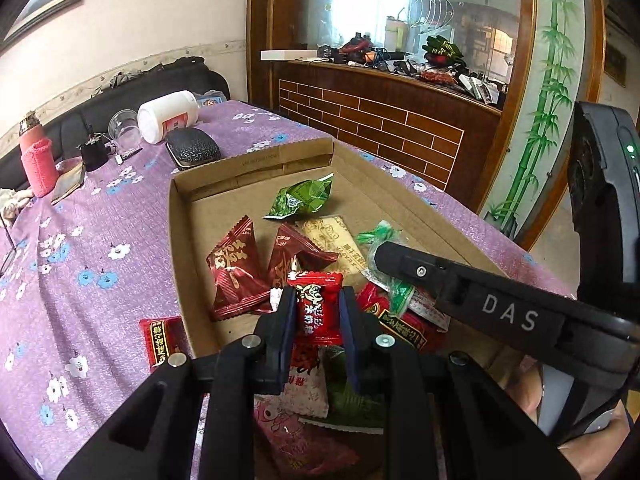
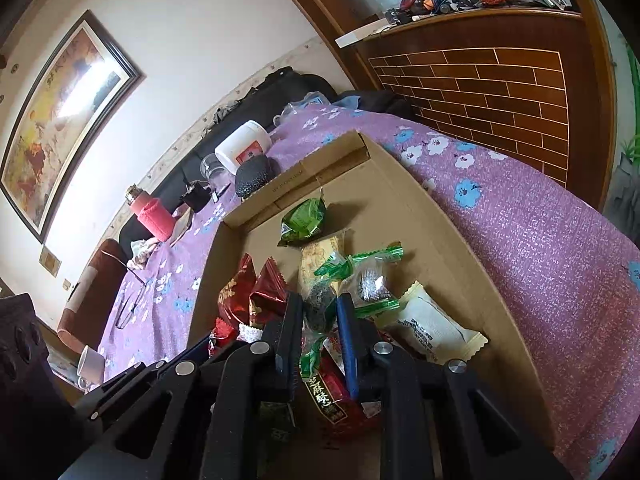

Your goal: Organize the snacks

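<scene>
A shallow cardboard box [image 1: 180, 240] on the purple flowered tablecloth holds several wrapped snacks. My left gripper [image 1: 318, 304] is shut on a red candy packet [image 1: 318, 308], held over the box's near end. My right gripper [image 2: 320, 312] is shut on a clear green-trimmed packet with a dark ball inside [image 2: 320, 308]; its finger [image 1: 400, 258] reaches in from the right in the left wrist view. Two dark red packets [image 1: 236, 272], a green packet [image 1: 302, 200] and a beige packet [image 1: 336, 240] lie in the box. A white packet [image 2: 432, 324] lies at its right.
A red packet [image 1: 162, 340] lies on the cloth outside the box's left wall. Beyond the box are a black case [image 1: 192, 148], a white jar on its side [image 1: 168, 116], a clear cup [image 1: 124, 128] and a pink bottle [image 1: 36, 156]. A wooden counter [image 1: 380, 120] stands behind.
</scene>
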Available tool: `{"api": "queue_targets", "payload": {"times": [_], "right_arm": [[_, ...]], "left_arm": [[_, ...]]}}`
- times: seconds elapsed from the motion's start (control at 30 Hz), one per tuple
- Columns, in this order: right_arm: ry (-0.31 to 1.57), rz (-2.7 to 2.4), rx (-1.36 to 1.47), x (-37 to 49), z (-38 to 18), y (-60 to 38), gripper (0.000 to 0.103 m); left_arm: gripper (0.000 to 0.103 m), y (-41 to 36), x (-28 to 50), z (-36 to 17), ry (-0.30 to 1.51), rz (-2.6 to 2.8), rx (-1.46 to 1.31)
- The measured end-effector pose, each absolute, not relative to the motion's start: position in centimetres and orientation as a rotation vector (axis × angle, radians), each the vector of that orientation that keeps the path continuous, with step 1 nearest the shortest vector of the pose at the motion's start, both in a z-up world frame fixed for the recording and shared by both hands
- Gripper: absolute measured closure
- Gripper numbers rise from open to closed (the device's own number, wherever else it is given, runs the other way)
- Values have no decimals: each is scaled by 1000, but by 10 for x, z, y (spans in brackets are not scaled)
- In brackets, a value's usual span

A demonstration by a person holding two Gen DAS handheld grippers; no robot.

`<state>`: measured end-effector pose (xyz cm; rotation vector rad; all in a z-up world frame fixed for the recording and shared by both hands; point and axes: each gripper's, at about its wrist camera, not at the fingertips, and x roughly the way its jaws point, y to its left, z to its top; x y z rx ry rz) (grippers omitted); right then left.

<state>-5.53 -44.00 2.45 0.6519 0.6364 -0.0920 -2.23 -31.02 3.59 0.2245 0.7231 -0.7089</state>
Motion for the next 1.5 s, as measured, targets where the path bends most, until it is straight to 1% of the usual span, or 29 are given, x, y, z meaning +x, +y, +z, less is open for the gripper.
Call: {"api": "queue_targets", "payload": {"times": [0.07,0.17,0.23,0.3,0.43,0.5,0.57,0.6,0.67,0.7,0.77,0.87,0.93,1.0,1.07,1.13,1.17,1.23,1.3,1.33,1.37,1.5], "right_arm": [[639,-93,649,-55,25,-439,83],[643,-96,640,-54,25,-438,83],[642,-99,643,-54,25,-439,83],[635,-101,648,-55,26,-440,83],[624,-103,639,-56,28,-439,83],[621,-109,634,-57,29,-439,81],[615,-117,633,-58,30,-440,71],[611,-122,631,-59,31,-440,68],[596,-127,625,-61,33,-440,56],[587,-130,620,-62,35,-439,52],[570,-144,599,-65,38,-438,40],[546,-162,581,-68,43,-437,33],[534,-182,568,-71,46,-437,31],[525,-203,551,-73,48,-435,29],[519,-236,513,-76,51,-432,23],[516,-258,476,-81,55,-427,22],[515,-274,446,-84,57,-422,22],[522,-309,400,-93,58,-415,19],[520,-333,371,-107,59,-407,18],[505,-336,356,-117,61,-403,16],[490,-346,335,-124,63,-398,12],[428,-395,253,-147,70,-375,8]], "left_arm": [[83,-310,-23,36,720,-711,227],[78,-310,-24,37,721,-712,225],[67,-309,-25,39,715,-711,220],[62,-308,-27,42,702,-710,214],[62,-308,-29,46,687,-711,221],[61,-309,-31,47,681,-707,229],[60,-309,-34,48,675,-703,235],[57,-309,-34,49,671,-700,239],[54,-308,-36,50,664,-697,238],[53,-308,-37,51,659,-694,239],[50,-305,-38,54,652,-684,243],[39,-298,-44,61,630,-669,248],[28,-291,-49,65,611,-653,258],[24,-283,-54,70,592,-634,271],[18,-273,-60,74,577,-617,285],[11,-262,-65,77,570,-589,297],[9,-257,-68,78,567,-572,306],[2,-245,-75,76,557,-536,327],[0,-235,-82,72,548,-511,348],[0,-229,-85,69,546,-504,350],[0,-224,-86,65,549,-497,349],[0,-216,-85,52,565,-442,364]]}}
